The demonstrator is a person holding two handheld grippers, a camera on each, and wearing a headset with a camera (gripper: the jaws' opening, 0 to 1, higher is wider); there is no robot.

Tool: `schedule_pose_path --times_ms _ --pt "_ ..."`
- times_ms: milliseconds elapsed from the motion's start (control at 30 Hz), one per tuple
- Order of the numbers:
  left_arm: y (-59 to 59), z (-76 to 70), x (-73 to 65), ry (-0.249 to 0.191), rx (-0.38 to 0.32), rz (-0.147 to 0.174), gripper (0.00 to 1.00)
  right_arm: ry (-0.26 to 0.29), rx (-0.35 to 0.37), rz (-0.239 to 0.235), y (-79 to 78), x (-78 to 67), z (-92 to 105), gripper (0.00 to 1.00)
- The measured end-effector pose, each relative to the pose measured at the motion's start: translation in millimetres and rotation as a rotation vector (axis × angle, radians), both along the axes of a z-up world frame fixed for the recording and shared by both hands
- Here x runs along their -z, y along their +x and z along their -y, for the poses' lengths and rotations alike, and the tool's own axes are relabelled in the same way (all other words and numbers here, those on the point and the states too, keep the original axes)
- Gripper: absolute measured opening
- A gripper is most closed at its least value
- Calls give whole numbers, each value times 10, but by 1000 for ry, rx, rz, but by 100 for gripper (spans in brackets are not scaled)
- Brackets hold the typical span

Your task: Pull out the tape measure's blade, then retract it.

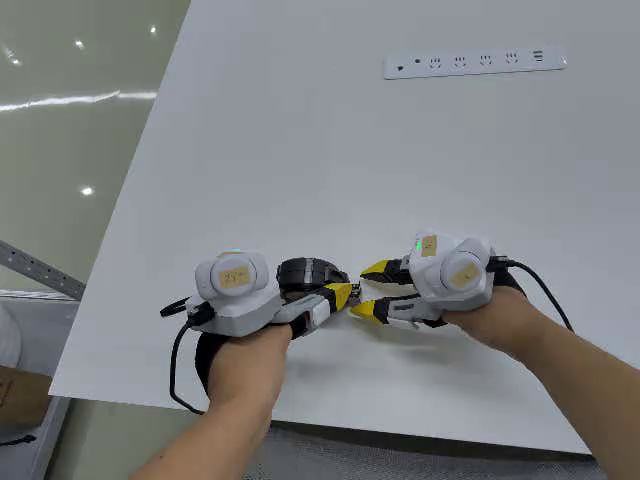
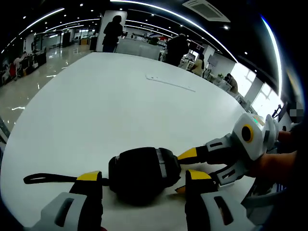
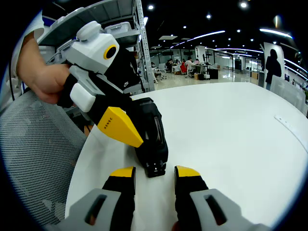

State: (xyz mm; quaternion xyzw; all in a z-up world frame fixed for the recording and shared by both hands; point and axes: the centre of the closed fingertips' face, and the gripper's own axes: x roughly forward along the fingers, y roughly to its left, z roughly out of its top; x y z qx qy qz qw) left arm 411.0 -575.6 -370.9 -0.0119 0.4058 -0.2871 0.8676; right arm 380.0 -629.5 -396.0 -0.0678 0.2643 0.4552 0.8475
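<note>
Left gripper view shows the black, rounded plastic tape measure (image 2: pixel 142 174) lying on the white tabletop (image 2: pixel 120 96) at lower centre. The left tool (image 2: pixel 144 177) seems clamped on its two sides. Right gripper view shows the right tool (image 3: pixel 155 172) with jaws apart and the case's near end just ahead, between them. I judge that the pulling step has not begun. Next, the right tool must close on the blade tip, which I cannot make out, and draw away.
</note>
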Motion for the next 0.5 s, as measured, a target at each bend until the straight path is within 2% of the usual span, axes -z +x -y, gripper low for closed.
schedule_pose_path --times_ms 233,500 --pt "-8 -41 -27 7 42 16 71 -3 19 -12 -46 -25 56 33" --pt "11 -72 -133 5 106 56 74 -10 46 -28 -134 -74 126 39"
